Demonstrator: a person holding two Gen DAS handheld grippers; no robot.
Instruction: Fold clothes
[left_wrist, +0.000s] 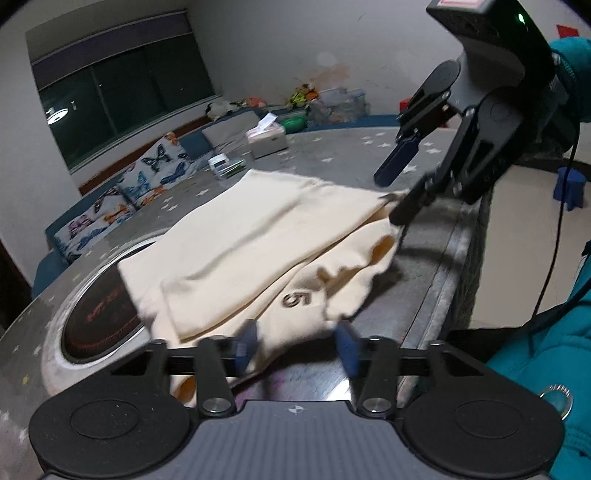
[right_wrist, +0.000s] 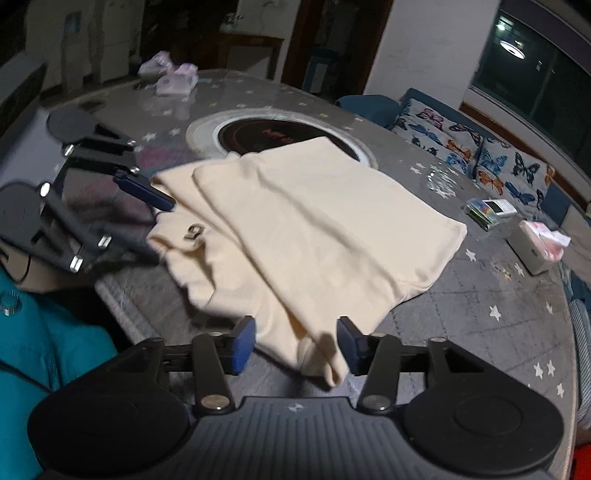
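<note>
A cream garment (left_wrist: 255, 236) lies folded in layers on the round star-patterned table (left_wrist: 351, 147), a small "5" mark (left_wrist: 295, 299) showing near its front edge. My left gripper (left_wrist: 295, 347) is open, and the garment's near hem lies between its blue pads. At the upper right my right gripper (left_wrist: 389, 199) is open at the garment's far corner. In the right wrist view the garment (right_wrist: 314, 229) spreads ahead, and my right gripper (right_wrist: 295, 345) is open around its near corner. The left gripper (right_wrist: 155, 229) is open at the cloth's left edge.
A built-in hob (right_wrist: 273, 136) sits in the table's middle, partly under the cloth. A tissue box (right_wrist: 535, 247) and card packs (right_wrist: 487, 212) lie at the right, pink packets (right_wrist: 173, 79) at the far side. A butterfly-cushioned sofa (left_wrist: 147, 177) runs behind. A teal sleeve (left_wrist: 546, 369) is close.
</note>
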